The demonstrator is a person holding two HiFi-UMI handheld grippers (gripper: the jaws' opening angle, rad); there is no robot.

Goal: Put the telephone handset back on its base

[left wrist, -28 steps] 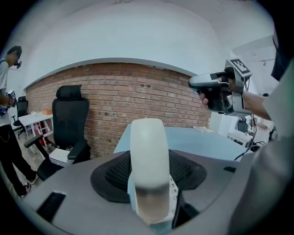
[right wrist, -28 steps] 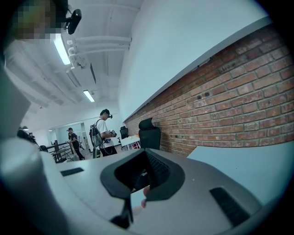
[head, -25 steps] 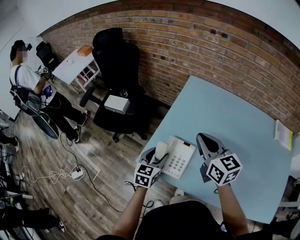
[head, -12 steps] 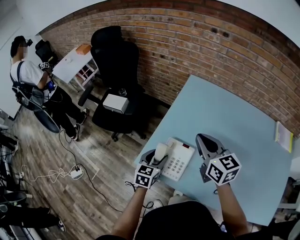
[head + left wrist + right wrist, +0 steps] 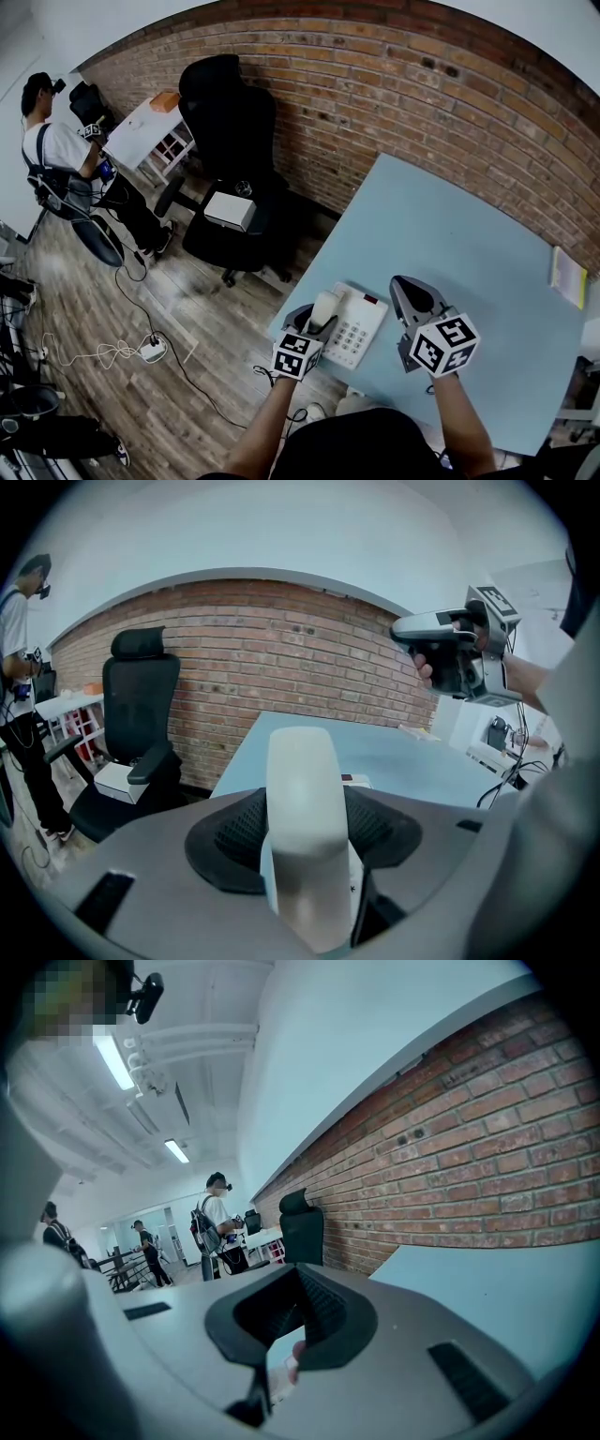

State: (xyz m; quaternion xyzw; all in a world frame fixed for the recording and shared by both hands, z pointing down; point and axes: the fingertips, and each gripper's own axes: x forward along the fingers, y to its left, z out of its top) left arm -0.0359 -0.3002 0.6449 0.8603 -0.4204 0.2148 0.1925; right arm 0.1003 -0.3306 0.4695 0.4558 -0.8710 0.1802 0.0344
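the left gripper [image 5: 315,320] has its fingers closed on the white telephone handset [image 5: 324,305]. in the left gripper view the handset [image 5: 304,829] fills the gap between the dark pads, its long side pointing away from the camera. from the head view it sits over the left side of the white base [image 5: 359,328], along the cradle side next to the keypad; whether it is touching the base or just above it is not clear. the base lies at the near left corner of the pale blue tabletop [image 5: 459,234].

the right gripper [image 5: 410,291] hangs over the tabletop just right of the base, apart from it, its fingers drawn close together with nothing held.

beyond the tabletop edge stands a black office chair [image 5: 229,131] against a brick wall [image 5: 394,84].
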